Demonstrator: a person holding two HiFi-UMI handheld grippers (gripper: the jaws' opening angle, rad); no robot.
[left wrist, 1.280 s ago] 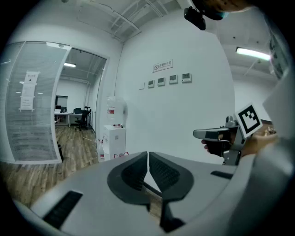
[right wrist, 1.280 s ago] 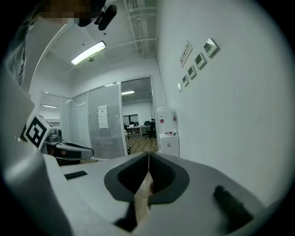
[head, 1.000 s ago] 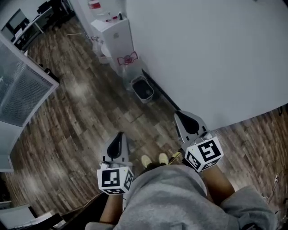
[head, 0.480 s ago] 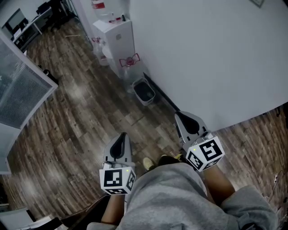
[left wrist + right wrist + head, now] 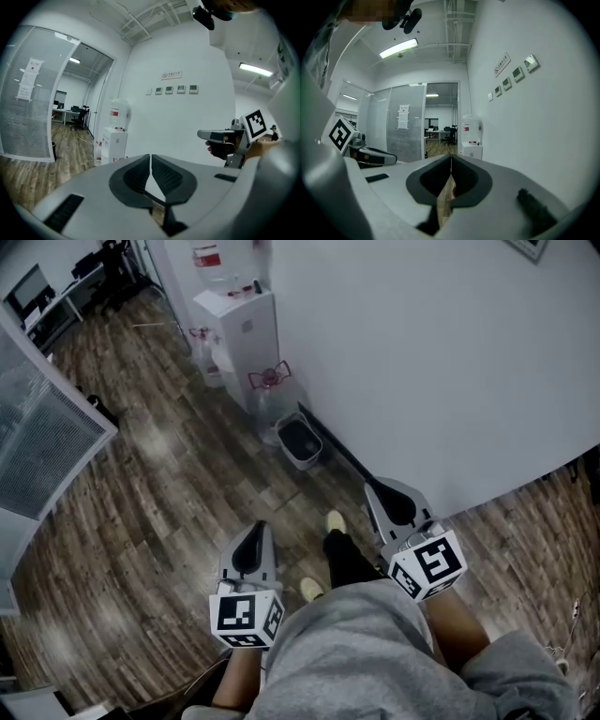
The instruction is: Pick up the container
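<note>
Overhead, the wood-plank floor is filling most of the head view, with a white wall running diagonally along its right side. A glass partition with blinds is being cut off by the left edge. Desks and chairs are showing in the far top-left corner, too small to make out in detail.

The person's grey sweatshirt is blocking the bottom of the view and hiding both forearms above the wrists. A dark trouser leg is reaching forward, one pale shoe lying ahead of the other.

A white water dispenser is standing against the wall. A pink item is sitting at its near side; I cannot tell what it is.

The left gripper and right gripper are being held level at waist height, well apart and pointing ahead. Both are well above the floor. In each gripper view the jaws are sitting together with nothing between them, leaving only a thin slit.

The one container-like thing is a small grey bin. It is standing open-topped on the floor at the foot of the wall, just past the dispenser and well ahead of both grippers. Its contents are too dark to read, and I cannot tell whether it is the task's container.
</note>
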